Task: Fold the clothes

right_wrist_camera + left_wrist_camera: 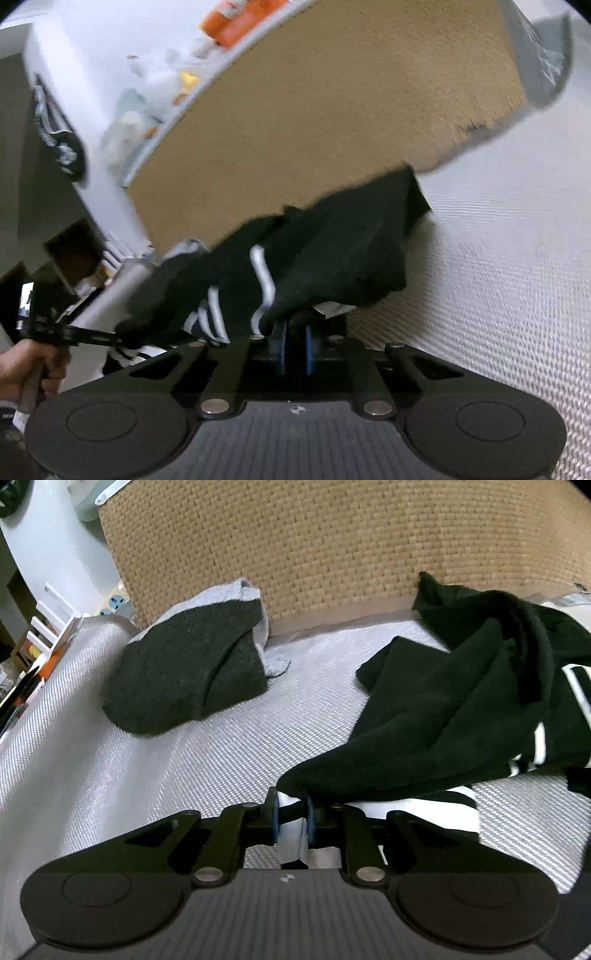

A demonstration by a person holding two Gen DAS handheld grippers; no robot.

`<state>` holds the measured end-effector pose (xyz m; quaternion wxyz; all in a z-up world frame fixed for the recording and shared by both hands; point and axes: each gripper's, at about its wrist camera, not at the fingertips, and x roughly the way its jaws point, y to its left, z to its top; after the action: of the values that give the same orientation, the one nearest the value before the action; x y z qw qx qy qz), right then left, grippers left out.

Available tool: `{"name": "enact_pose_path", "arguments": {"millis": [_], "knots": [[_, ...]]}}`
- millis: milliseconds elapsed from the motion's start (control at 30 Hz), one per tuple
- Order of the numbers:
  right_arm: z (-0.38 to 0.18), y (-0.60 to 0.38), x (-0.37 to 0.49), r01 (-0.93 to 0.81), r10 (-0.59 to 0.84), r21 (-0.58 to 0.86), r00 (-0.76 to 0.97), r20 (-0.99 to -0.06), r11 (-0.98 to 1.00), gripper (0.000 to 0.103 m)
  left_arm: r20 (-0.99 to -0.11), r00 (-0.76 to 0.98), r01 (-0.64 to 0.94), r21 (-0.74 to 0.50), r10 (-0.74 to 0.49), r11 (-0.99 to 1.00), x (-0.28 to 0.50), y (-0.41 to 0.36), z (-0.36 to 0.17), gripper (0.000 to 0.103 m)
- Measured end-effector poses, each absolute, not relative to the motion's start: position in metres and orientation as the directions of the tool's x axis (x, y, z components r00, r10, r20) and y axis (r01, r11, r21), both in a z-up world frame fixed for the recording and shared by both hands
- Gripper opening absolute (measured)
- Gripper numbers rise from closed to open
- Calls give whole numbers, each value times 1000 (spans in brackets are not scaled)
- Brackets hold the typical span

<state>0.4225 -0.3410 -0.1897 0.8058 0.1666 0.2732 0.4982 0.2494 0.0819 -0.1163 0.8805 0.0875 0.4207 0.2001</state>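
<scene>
Left gripper point(291, 812) pinched narrow on edge of black soft-knit garment with white stripes point(461, 716); right gripper point(295, 345) closed on its other edge. Garment hangs between both, partly over white woven mattress point(184, 760), near tan woven headboard point(332, 554). Judged light, limp, not slippery; grip at hems or corners. Dark grey folded garment point(184, 672) lies apart. No containers seen.

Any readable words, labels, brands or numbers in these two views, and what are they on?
No text can be read in either view.
Black garment: white stripes only, no letters visible.
Small white mark on the left tongs' body: a symbol, no letters.
Orange item past the woven panel: too blurred to read.
Dark hanging item with pale print: too blurred to read.
</scene>
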Motion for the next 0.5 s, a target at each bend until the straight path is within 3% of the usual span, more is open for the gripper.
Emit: {"name": "enact_pose_path", "arguments": {"millis": [233, 300, 400, 500], "knots": [[-171, -377, 427, -658, 893, 620, 413, -176, 427, 10, -695, 618, -236, 282, 368, 930, 233, 69, -103, 16], [-166, -391, 426, -646, 891, 642, 432, -139, 413, 2, -689, 638, -211, 275, 345, 938, 229, 64, -98, 16], [-155, -410, 426, -650, 885, 652, 460, -70, 390, 0, -680, 660, -178, 271, 319, 946, 227, 58, -91, 16], [-151, -417, 426, -644, 851, 599, 508, -131, 476, 1, -680, 665, -166, 269, 309, 949, 229, 55, -89, 16]]}}
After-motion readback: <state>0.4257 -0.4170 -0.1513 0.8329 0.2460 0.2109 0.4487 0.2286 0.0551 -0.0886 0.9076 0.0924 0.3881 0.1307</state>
